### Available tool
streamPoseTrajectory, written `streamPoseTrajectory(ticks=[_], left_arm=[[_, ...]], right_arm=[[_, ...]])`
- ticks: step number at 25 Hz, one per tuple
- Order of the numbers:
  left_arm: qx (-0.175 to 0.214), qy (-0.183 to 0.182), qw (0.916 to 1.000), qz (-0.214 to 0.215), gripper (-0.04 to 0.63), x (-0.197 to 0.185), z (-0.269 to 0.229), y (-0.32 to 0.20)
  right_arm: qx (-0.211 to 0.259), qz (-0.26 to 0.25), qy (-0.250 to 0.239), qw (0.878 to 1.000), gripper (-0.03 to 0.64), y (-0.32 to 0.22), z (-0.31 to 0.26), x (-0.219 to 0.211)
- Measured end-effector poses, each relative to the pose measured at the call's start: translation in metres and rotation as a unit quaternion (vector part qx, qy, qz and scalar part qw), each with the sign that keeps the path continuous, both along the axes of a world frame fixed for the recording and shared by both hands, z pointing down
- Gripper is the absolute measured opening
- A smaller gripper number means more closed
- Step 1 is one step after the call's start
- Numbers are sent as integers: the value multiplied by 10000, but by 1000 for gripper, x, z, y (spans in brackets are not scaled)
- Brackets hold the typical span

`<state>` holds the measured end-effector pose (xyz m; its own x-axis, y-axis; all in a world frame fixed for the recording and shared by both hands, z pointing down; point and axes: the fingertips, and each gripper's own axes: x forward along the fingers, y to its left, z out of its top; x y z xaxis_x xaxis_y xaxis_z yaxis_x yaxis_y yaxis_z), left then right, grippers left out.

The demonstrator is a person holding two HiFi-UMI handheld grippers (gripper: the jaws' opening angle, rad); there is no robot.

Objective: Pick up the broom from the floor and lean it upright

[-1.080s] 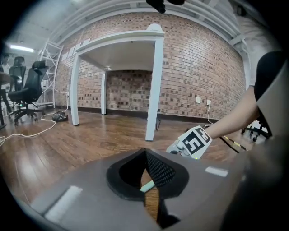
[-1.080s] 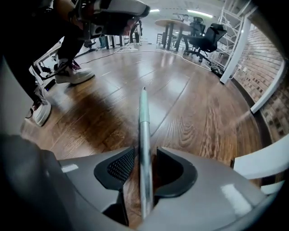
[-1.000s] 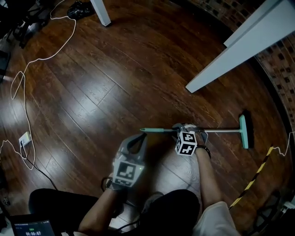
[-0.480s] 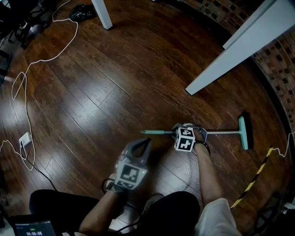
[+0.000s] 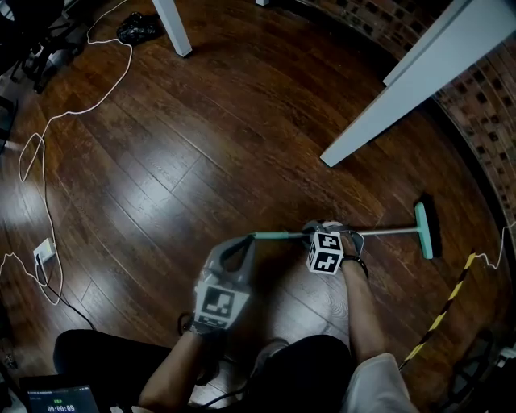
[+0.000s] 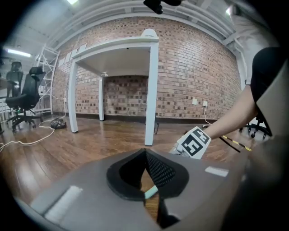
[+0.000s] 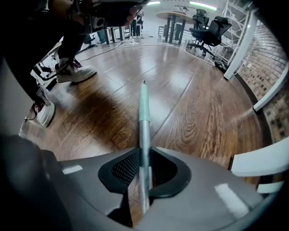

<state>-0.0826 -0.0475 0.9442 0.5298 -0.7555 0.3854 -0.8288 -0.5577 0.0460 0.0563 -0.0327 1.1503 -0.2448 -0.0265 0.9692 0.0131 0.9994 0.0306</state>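
The broom lies flat on the wooden floor, its teal head at the right and its metal handle running left to a teal grip. My right gripper points steeply down and is shut on the handle about midway; the handle runs straight out between its pads. My left gripper sits at the teal end of the handle. Its jaws stand open, and the teal tip shows low between them without being pressed.
A white table leg and beam cross the upper right, with another white leg at the top. A white cable loops along the left to a floor socket. Yellow-black tape runs at the lower right. A brick wall curves behind.
My left gripper has shifted slightly beside the teal tip of the handle. The broom and my right gripper stay about where they were.
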Motion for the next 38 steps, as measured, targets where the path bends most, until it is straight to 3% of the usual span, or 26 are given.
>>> streamPoseTrajectory(ticks=[6, 9, 13, 19, 24, 28, 32, 38], left_arm=[[407, 585, 9970, -292, 0, 2, -42, -18], [624, 579, 9961, -235, 0, 11, -78, -29], [750, 735, 9942, -241, 0, 23, -171, -40], [455, 718, 9964, -15, 0, 27, -314, -39], [325, 622, 9971, 287, -1, 39, -395, -43], [219, 629, 9962, 565, 0, 56, -448, -45], [266, 599, 9956, 663, 0, 76, -494, -65], [340, 474, 9974, 411, 0, 129, -540, -93]], right_arm=[[632, 621, -309, 9956, 89, -24, -53, 20], [927, 860, -461, 9909, 87, -36, -98, 33], [1045, 1132, -465, 9870, 86, -47, -168, 56], [1337, 1737, -538, 9742, 84, -51, -292, 93], [1687, 2808, -778, 9416, 84, -55, -388, 126], [1877, 3930, -1060, 8939, 86, -51, -440, 157], [2074, 4580, -1397, 8531, 86, -59, -479, 182], [1902, 4810, -1926, 8339, 86, -67, -514, 206]])
